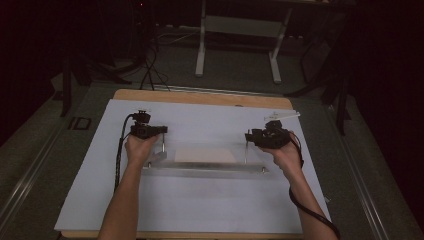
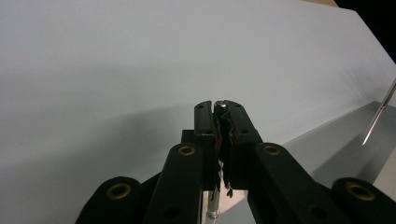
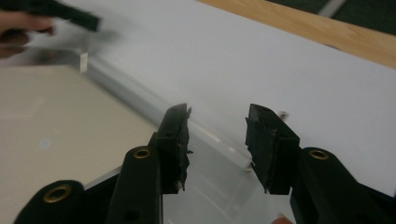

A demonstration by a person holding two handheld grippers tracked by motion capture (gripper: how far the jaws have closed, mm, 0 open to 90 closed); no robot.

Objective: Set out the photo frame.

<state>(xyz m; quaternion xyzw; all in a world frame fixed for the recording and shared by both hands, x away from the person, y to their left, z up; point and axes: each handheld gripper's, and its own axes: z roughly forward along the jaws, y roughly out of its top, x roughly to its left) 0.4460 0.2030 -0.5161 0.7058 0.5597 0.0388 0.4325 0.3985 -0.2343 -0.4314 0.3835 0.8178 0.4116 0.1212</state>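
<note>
left gripper (image 1: pixel 161 131) sits at the left end of a clear acrylic frame (image 1: pixel 205 169) lying on the white sheet (image 1: pixel 200 200) that covers the wooden table (image 1: pixel 200 96). in the left gripper view its jaws are pinched together on a thin upright metal post (image 2: pixel 221 104), the post's top just poking out between the jaw tips and its lower end visible below them (image 2: pixel 213 210). right gripper (image 1: pixel 248 136) is at the frame's right end, beside the other upright post (image 1: pixel 245 152); no contact with it that i can make out. right gripper view: jaws standing apart with nothing between the pads, looking down over the frame's transparent edge (image 3: pixel 140 100) and a beige panel (image 3: pixel 51 126) next to it. that view is motion-blurred. frame runs left-right across the middle of the sheet between the two hands, the beige panel (image 1: pixel 205 154) lying just behind its long bar. a small clear piece (image 1: pixel 282 116) lies on the sheet beyond the right gripper, apart from the frame. cables trail from both grippers back along the forearms
</note>
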